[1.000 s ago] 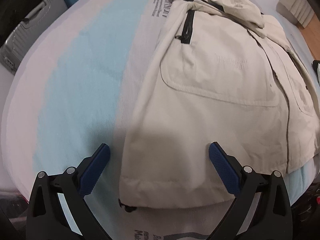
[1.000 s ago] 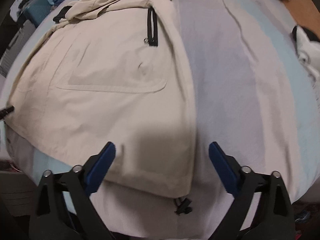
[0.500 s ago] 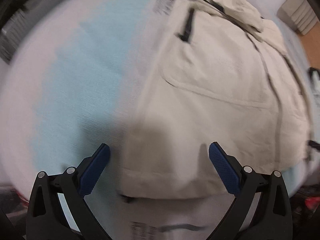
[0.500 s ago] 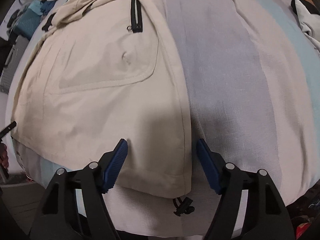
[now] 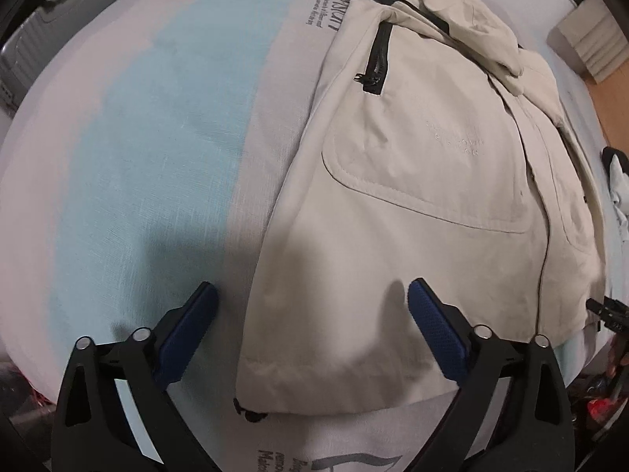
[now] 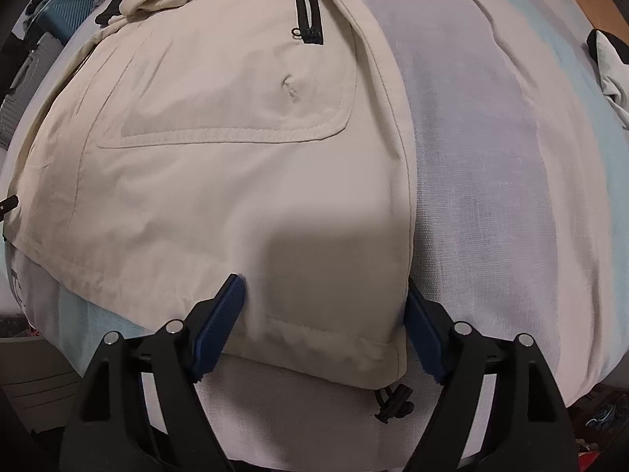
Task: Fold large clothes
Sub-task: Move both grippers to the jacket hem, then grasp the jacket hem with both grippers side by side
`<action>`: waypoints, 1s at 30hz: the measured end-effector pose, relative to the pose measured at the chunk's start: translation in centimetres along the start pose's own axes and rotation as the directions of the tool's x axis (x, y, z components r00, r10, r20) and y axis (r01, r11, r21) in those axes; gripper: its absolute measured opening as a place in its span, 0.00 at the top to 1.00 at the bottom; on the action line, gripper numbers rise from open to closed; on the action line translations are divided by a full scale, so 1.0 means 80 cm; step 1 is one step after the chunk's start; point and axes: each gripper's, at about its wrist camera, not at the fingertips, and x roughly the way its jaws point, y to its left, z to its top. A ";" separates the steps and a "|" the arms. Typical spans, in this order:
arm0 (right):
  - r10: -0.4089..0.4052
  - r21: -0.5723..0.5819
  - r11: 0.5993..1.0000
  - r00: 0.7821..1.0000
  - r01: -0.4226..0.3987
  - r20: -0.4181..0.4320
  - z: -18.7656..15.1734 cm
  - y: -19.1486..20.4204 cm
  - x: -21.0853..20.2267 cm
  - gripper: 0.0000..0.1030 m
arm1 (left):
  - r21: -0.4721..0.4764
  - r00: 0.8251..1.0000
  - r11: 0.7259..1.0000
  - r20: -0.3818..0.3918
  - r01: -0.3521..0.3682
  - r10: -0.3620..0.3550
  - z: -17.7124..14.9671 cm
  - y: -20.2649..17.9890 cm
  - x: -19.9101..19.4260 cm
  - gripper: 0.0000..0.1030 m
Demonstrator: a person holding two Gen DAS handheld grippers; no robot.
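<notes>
The large cream fabric jacket [image 5: 412, 196] lies flat on a bed cover of pale blue and grey-white stripes [image 5: 137, 157], with its hem close to the near edge of the bed. In the left wrist view there is a broad band of bare cover on the left of the jacket; in the right wrist view the bare cover [image 6: 511, 157] spreads to the right of the jacket [image 6: 236, 157] as far as the bed's far side.

The upper part of the jacket, with its black lining and the collar area, is bunched and partly cut by the frame, so its shape is hard to read. Grey printed letters on the cover [image 5: 322, 15] are too small to read. A dark-and-white cloth [image 6: 609, 63] lies at the right border, only partly seen. A black cord stopper [image 6: 393, 397] hangs just below the hem corner.

The left gripper [image 5: 310, 330] is spread wide — its left blue pad is over the bare cover, its right pad over the jacket, the hem corner between them. The right gripper [image 6: 324, 326] is also apart, somewhat narrower; the other hem corner sits between its blue pads, and the right pad seems to be just at the side seam. Whether any pad touches the cloth I cannot tell.
</notes>
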 end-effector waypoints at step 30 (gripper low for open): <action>0.111 0.189 0.976 0.994 -0.104 -0.023 0.010 -0.036 0.000 0.53 | 0.132 0.998 0.991 -0.055 -0.004 0.012 0.010 -0.021 0.013 0.67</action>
